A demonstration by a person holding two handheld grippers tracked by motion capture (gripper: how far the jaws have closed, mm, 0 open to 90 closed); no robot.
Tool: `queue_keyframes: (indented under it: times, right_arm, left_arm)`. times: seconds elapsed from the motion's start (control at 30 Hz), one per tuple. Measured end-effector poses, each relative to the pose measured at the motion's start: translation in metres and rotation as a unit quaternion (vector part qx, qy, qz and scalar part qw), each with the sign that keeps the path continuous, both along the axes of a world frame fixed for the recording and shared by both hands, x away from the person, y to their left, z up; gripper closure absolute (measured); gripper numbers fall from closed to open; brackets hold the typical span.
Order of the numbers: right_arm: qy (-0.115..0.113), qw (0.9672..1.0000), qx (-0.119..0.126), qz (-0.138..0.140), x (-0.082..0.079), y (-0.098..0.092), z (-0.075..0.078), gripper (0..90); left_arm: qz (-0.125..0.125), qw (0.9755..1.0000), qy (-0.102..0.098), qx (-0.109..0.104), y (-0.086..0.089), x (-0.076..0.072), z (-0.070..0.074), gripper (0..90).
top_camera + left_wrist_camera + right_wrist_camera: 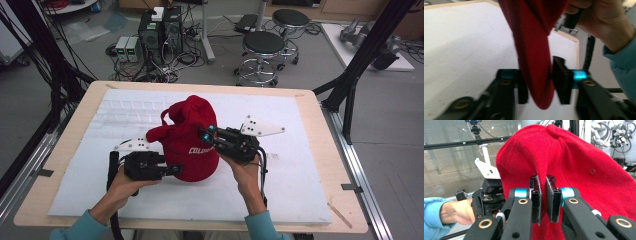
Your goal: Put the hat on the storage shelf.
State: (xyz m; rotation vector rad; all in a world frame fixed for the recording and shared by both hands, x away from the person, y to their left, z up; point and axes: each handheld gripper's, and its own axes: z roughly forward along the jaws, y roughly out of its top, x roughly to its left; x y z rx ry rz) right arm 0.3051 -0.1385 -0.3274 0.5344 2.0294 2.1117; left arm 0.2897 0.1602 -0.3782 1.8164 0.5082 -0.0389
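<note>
Red cap (192,142) held up off the bench (300,180): right hand-held gripper (209,134) pinches its fabric, left hand-held gripper (176,170) clamps its lower edge.

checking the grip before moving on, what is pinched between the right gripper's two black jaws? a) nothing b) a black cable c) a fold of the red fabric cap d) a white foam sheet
c: in the right gripper view the right gripper has its jaws nearly together with a fold of the red fabric cap pinched between them.

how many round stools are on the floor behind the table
2: one black round-seated stool with a chrome frame just beyond the table's far edge, a second black round stool farther back to its right. Others may be out of frame.
</note>
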Motion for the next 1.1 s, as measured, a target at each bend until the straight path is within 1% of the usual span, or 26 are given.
queue_keyframes:
  times: [0.07,0.1,0.13,0.17,0.23,0.3,0.33,0.5,0.57,0.6,0.63,0.73,0.77,0.8,0.83,0.87,0.9,1.03,1.07,1.1]
  right_arm:
    - [-0.003,1.0000,-0.002,0.001,-0.0001,0.0005,0.0000,84.4]
    - [-0.005,1.0000,-0.001,0.001,0.0000,0.0008,0.0000,84.3]
    - [-0.006,1.0000,-0.002,0.001,0.0000,0.0009,-0.0001,84.2]
    - [-0.006,1.0000,-0.002,0.003,-0.0001,0.0011,-0.0001,84.0]
    - [-0.010,0.9999,-0.002,0.005,-0.0003,0.0021,0.0001,83.9]
    - [-0.010,0.9999,-0.009,0.002,-0.0005,0.0030,-0.0001,83.7]
    - [-0.007,0.9999,-0.011,0.003,-0.0003,0.0032,-0.0004,83.7]
    - [-0.008,0.9999,-0.013,0.005,0.0001,0.0033,-0.0006,83.2]
    - [-0.009,0.9998,-0.015,0.002,0.0001,0.0034,-0.0006,81.9]
    - [-0.009,0.9998,-0.015,0.002,-0.0001,0.0039,-0.0005,79.8]
    - [-0.010,0.9998,-0.016,0.000,-0.0003,0.0040,-0.0004,75.1]
    - [-0.016,0.9994,-0.019,-0.022,-0.0020,0.0049,0.0010,55.5]
    - [-0.016,0.9989,-0.020,-0.039,-0.0021,0.0059,0.0021,37.1]
    - [-0.016,0.9983,-0.023,-0.051,-0.0020,0.0065,0.0030,28.3]
    - [-0.017,0.9975,-0.031,-0.061,-0.0018,0.0070,0.0042,20.0]
    - [-0.016,0.9970,-0.036,-0.068,-0.0018,0.0075,0.0049,16.1]
    - [-0.017,0.9964,-0.042,-0.072,-0.0017,0.0075,0.0060,10.0]
    - [-0.024,0.9951,-0.052,-0.081,-0.0030,0.0067,0.0084,9.4]
    - [-0.024,0.9947,-0.057,-0.083,-0.0029,0.0065,0.0082,7.4]
    - [-0.021,0.9939,-0.062,-0.089,-0.0028,0.0067,0.0077,0.3]
  left_arm:
    - [-0.008,1.0000,0.004,-0.003,0.0000,-0.0007,0.0003,75.9]
    - [-0.011,0.9999,0.000,-0.002,-0.0001,-0.0013,0.0006,79.9]
    - [-0.009,0.9999,-0.007,0.000,-0.0008,-0.0034,0.0012,83.9]
    - [-0.003,0.9998,-0.017,0.005,-0.0009,-0.0049,0.0018,84.5]
    - [-0.008,0.9998,-0.016,0.006,-0.0003,-0.0047,0.0018,84.8]
    - [-0.003,0.9997,-0.022,0.014,-0.0007,-0.0057,0.0018,84.9]
    - [-0.003,0.9996,-0.022,0.016,-0.0007,-0.0059,0.0020,84.9]
    - [0.002,0.9994,-0.026,0.020,-0.0006,-0.0069,0.0026,85.0]
    - [0.003,0.9994,-0.028,0.022,-0.0004,-0.0074,0.0028,85.0]
    - [0.004,0.9994,-0.028,0.022,-0.0004,-0.0074,0.0028,85.0]
    - [0.006,0.9992,-0.029,0.026,0.0000,-0.0076,0.0029,85.0]
    - [0.011,0.9989,-0.030,0.035,0.0008,-0.0076,0.0025,85.1]
    - [0.013,0.9988,-0.030,0.035,0.0009,-0.0077,0.0025,85.1]
    - [0.015,0.9988,-0.031,0.035,0.0013,-0.0078,0.0027,85.1]
    - [0.017,0.9988,-0.031,0.034,0.0015,-0.0078,0.0029,85.1]
    - [0.019,0.9987,-0.033,0.035,0.0025,-0.0076,0.0032,85.1]
    - [0.023,0.9985,-0.035,0.034,0.0028,-0.0078,0.0035,85.1]
    - [0.033,0.9979,-0.040,0.039,0.0058,-0.0073,0.0047,85.1]
    - [0.037,0.9976,-0.043,0.040,0.0063,-0.0073,0.0055,85.1]
    - [0.040,0.9974,-0.046,0.040,0.0071,-0.0074,0.0063,85.0]
